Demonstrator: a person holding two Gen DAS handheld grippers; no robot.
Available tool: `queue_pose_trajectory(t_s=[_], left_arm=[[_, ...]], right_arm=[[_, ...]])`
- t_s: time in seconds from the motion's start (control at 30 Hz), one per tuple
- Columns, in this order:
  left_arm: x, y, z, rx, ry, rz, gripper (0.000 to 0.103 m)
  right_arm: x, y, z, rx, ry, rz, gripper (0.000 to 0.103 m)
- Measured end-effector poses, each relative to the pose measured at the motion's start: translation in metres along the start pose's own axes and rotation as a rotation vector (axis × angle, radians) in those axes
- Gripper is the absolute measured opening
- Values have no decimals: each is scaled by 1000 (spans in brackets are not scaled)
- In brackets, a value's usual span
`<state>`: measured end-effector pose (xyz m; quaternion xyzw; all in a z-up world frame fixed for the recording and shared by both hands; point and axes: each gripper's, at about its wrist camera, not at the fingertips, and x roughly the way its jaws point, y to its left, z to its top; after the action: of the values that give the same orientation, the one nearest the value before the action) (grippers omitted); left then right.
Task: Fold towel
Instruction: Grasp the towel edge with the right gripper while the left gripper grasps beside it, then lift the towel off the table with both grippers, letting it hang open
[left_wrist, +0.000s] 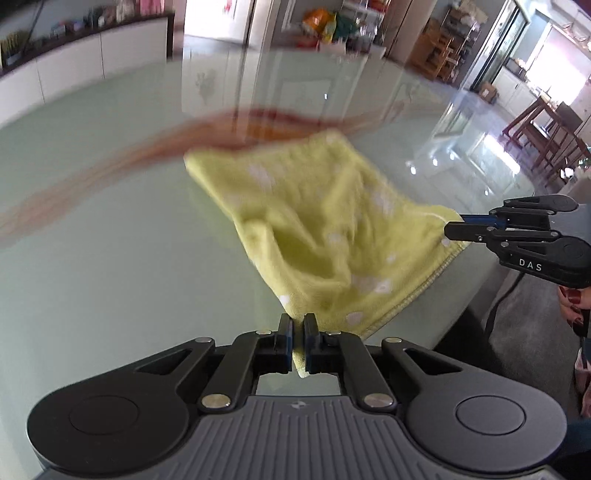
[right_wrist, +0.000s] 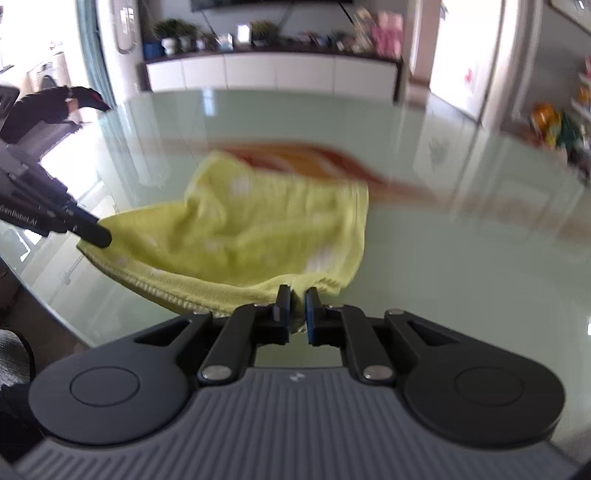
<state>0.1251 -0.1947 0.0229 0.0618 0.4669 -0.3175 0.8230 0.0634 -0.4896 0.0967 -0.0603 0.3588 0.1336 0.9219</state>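
**Both corners pinched, towel slung over the glass**

The yellow dotted towel (left_wrist: 317, 221) fills the middle of both views, sagging and creased above the pale glass table (left_wrist: 110, 258), its far edge near an orange blur. The left gripper (left_wrist: 298, 325), at lower centre of its view, is closed on one near corner; the right gripper (right_wrist: 296, 299) is likewise clamped on the other — cloth shows between both pairs of fingers. My judgement: keep both pinches firm and the hemmed edge taut and level, so the corners travel together and the fold lands square.
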Motion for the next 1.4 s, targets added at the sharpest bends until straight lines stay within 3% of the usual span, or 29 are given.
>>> queue_pose_trajectory(t_s=[0.3, 0.37, 0.53, 0.63, 0.73, 0.9, 1.03, 1.27, 1.4], left_arm=[[-91, 22, 87, 2, -242, 115, 8], [-108, 29, 100, -11, -274, 126, 9], [-115, 48, 122, -27, -269, 167, 11], [-102, 68, 138, -52, -255, 233, 10], [-106, 86, 145, -71, -263, 266, 10], [-113, 101, 124, -72, -232, 278, 13], [-90, 102, 88, -69, -136, 198, 20], [5, 81, 30, -140, 31, 19, 25], [39, 70, 26, -191, 37, 40, 34]], right_arm=[[-40, -12, 109, 18, -249, 41, 6], [-42, -16, 119, 38, -272, 71, 6], [-7, -8, 146, 7, -229, 60, 6], [10, 2, 160, -26, -230, 25, 6], [9, 5, 164, -28, -240, 36, 6], [16, 25, 144, -100, -212, 53, 6], [31, 27, 124, -83, -152, 30, 6], [35, 20, 112, -45, -110, 4, 6], [32, 19, 105, -43, -99, -5, 6]])
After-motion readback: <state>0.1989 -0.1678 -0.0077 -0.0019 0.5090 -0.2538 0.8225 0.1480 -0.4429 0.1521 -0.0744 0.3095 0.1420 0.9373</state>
